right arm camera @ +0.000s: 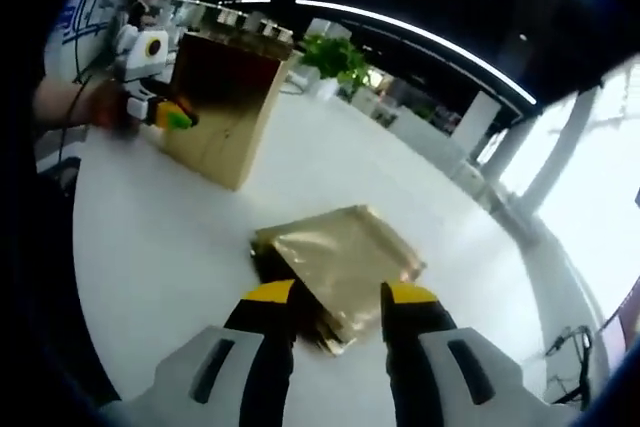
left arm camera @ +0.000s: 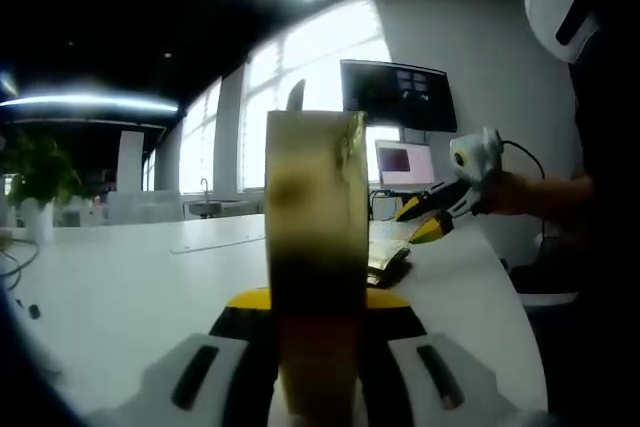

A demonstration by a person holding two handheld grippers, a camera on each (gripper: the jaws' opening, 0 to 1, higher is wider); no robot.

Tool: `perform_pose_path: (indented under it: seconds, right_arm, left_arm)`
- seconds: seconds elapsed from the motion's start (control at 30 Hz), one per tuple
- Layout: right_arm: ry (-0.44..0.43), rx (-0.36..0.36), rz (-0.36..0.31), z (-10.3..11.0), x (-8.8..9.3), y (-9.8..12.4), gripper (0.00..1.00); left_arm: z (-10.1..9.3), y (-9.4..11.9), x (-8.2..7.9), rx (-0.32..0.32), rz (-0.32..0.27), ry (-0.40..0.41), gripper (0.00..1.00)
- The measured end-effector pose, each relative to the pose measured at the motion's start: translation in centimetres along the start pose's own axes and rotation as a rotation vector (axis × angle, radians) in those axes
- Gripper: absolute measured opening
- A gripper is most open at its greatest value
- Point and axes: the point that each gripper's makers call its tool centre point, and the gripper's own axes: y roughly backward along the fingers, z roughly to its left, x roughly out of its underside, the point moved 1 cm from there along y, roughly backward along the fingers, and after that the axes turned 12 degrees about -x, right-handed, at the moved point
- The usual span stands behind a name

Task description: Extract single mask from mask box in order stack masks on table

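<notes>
A tall gold-brown mask box (left arm camera: 315, 247) stands upright between the jaws of my left gripper (left arm camera: 318, 299), which is shut on it. In the right gripper view the same box (right arm camera: 225, 107) stands on the white table at the upper left, with the left gripper (right arm camera: 165, 115) clamped on its near edge. A small stack of gold mask packets (right arm camera: 340, 257) lies flat on the table. My right gripper (right arm camera: 340, 297) is open, its yellow tips on either side of the stack's near corner. The left gripper view shows the right gripper (left arm camera: 422, 219) low over the packets (left arm camera: 385, 262).
The white table (left arm camera: 120, 287) curves away to an edge on the right. A monitor (left arm camera: 398, 95) and a laptop (left arm camera: 405, 165) stand at the far side. A potted plant (right arm camera: 335, 57) sits beyond the box. Cables (right arm camera: 565, 342) lie near the table's far edge. A hand (left arm camera: 520, 192) holds the right gripper.
</notes>
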Motion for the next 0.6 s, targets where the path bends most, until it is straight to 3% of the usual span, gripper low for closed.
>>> perform_pose_path:
  seconds: [0.23,0.47,0.6]
  right_arm:
    - [-0.086,-0.008,-0.172,0.4,-2.8,0.3,0.35]
    - [-0.094,-0.042,-0.233,1.0,-4.6,-0.1,0.35]
    - [-0.135,-0.081,-0.308,1.6,-6.2,-0.2,0.34]
  left_arm:
    - [0.0,0.0,0.0,-0.001,0.0,-0.002,0.32]
    - [0.0,0.0,0.0,0.0,0.001,0.002,0.32]
    - [0.0,0.0,0.0,-0.001,0.001,0.003,0.32]
